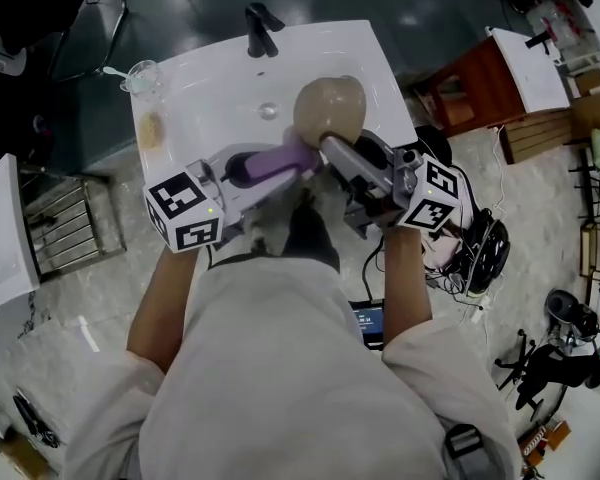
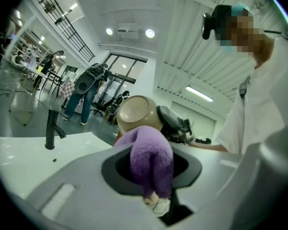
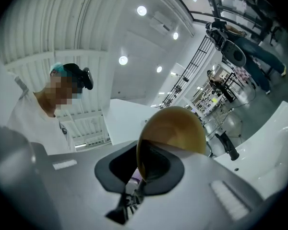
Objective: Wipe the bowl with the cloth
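Note:
A tan bowl (image 1: pixel 331 108) is held up on edge over the white sink (image 1: pixel 195 83), and my right gripper (image 1: pixel 332 148) is shut on its rim. In the right gripper view the bowl (image 3: pixel 175 126) rises straight from the jaws, its rim pinched between them. My left gripper (image 1: pixel 298 160) is shut on a fluffy purple cloth (image 1: pixel 272 162), whose end touches the bowl's lower left side. The left gripper view shows the purple cloth (image 2: pixel 150 163) bulging out of the jaws just below the bowl (image 2: pixel 137 113).
A black faucet (image 1: pixel 261 29) stands at the sink's back edge, with the drain (image 1: pixel 268 111) below it. A clear glass (image 1: pixel 144 76) and a small brownish item (image 1: pixel 152 128) sit on the sink's left rim. A metal rack (image 1: pixel 65 220) is on the floor at the left.

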A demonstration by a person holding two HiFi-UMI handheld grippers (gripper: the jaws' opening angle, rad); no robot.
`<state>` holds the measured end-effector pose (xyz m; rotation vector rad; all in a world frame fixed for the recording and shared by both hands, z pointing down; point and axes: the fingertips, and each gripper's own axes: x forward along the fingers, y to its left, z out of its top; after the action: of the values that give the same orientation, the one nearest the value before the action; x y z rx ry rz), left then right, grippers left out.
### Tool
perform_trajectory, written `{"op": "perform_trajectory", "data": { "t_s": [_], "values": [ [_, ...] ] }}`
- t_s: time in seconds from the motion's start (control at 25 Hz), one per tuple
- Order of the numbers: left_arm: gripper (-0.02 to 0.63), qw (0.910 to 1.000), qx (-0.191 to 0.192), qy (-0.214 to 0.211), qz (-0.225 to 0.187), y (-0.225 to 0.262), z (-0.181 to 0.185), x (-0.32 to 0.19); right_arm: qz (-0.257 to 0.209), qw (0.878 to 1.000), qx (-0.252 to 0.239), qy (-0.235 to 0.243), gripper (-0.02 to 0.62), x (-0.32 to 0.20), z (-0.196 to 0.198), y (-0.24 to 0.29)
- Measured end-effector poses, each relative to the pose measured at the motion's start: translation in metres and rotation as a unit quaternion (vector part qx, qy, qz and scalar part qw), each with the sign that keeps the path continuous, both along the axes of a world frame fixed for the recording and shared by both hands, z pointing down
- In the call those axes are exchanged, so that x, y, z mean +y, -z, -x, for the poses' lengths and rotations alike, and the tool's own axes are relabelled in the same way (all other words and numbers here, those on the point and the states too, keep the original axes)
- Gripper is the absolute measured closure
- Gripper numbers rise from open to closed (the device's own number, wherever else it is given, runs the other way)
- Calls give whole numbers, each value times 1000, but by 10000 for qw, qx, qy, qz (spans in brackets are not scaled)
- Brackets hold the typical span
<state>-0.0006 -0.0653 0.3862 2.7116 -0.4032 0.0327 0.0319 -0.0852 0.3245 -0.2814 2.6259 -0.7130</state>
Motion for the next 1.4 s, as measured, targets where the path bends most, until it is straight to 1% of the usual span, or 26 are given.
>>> {"op": "perform_trajectory", "data": {
  "t_s": [0.08, 0.16, 0.24, 0.32, 0.44, 0.56, 0.64, 0.8, 0.92, 1.08, 1.2, 1.32, 1.4],
  "values": [
    [514, 10000, 11, 34, -33, 2, 3, 0, 97, 9999, 67, -126, 581, -6, 1, -7],
    [514, 9998, -99, 141, -125, 3, 11, -3, 162, 9991, 319, -228, 582, -12, 5, -18],
    [514, 9987, -303, 255, -306, 5, 17, -8, 189, 9957, 847, -336, 583, -18, 9, -36],
    [514, 9977, -396, 284, -473, 11, 21, -11, 209, 9881, 1477, -367, 583, -20, 15, -58],
    [514, 9953, -583, 242, -732, 18, 23, -14, 165, 9745, 2235, -82, 583, -8, 28, -86],
    [514, 9913, -884, 140, -967, 17, 19, -19, -4, 9654, 2579, 376, 582, 9, 43, -97],
    [514, 9903, -952, 110, -1009, 16, 17, -22, -121, 9608, 2718, 535, 581, 17, 46, -98],
    [514, 9910, -898, 187, -978, 16, 16, -26, -345, 9528, 2892, 859, 577, 33, 41, -95],
    [514, 9899, -953, 260, -1020, 17, 12, -31, -455, 9501, 2868, 1138, 572, 48, 35, -91],
    [514, 9890, -970, 402, -1038, 16, 11, -42, -467, 9556, 2553, 1393, 572, 61, 30, -83],
    [514, 9869, -1144, 490, -1027, 4, 12, -51, -501, 9555, 2414, 1622, 572, 70, 31, -80],
    [514, 9887, -1137, 475, -857, -11, 13, -56, -516, 9587, 2162, 1775, 572, 76, 28, -73],
    [514, 9898, -1120, 438, -765, -21, 14, -55, -513, 9648, 1897, 1748, 573, 74, 21, -64]
  ]
}}
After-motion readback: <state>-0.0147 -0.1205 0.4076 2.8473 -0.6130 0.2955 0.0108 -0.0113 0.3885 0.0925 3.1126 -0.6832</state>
